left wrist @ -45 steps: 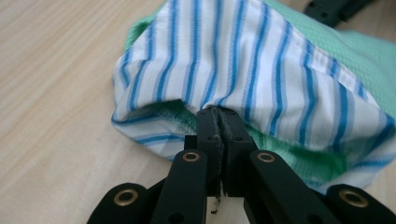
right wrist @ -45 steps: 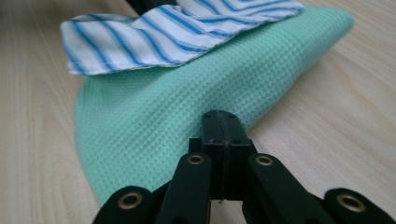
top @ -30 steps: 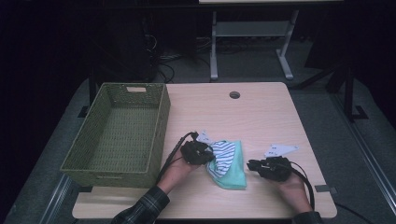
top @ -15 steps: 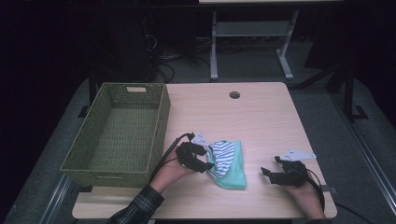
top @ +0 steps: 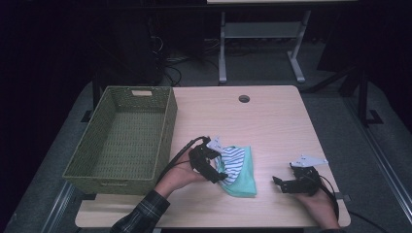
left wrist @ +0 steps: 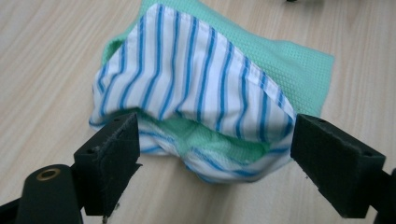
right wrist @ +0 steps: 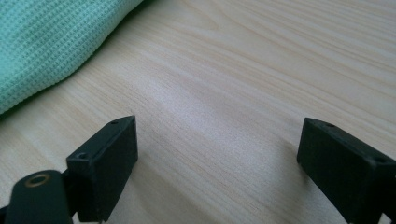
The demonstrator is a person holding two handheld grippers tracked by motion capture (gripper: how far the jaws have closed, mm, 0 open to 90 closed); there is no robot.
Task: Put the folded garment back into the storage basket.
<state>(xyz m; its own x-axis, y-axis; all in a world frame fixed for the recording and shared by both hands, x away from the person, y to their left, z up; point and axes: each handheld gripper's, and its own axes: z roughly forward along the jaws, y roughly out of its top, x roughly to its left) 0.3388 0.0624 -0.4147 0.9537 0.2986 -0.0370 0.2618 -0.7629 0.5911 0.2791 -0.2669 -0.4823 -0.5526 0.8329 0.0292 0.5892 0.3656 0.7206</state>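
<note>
A white cloth with blue stripes point(top: 234, 159) lies folded on top of a green waffle cloth point(top: 243, 182) near the table's front middle. My left gripper point(top: 219, 165) is at their left edge. In the left gripper view it point(left wrist: 215, 161) is open, its jaws standing wide on either side of the striped cloth point(left wrist: 196, 79), whose folded edge bulges between them; the green cloth point(left wrist: 299, 65) shows behind. My right gripper point(top: 281, 184) rests open to the right of the cloths, apart from them. Its own view has it point(right wrist: 215, 158) over bare wood, with the green cloth point(right wrist: 42, 42) at the upper left.
A large woven green basket point(top: 167, 121) stands with nothing in it on the table's left side, just left of my left hand. A round cable hole point(top: 244, 98) sits near the far edge. The table's front edge runs right under both hands.
My right gripper has drawn back to the right, away from the cloths, and now rests near the front edge. The left gripper has shifted slightly at the cloths' left edge.
</note>
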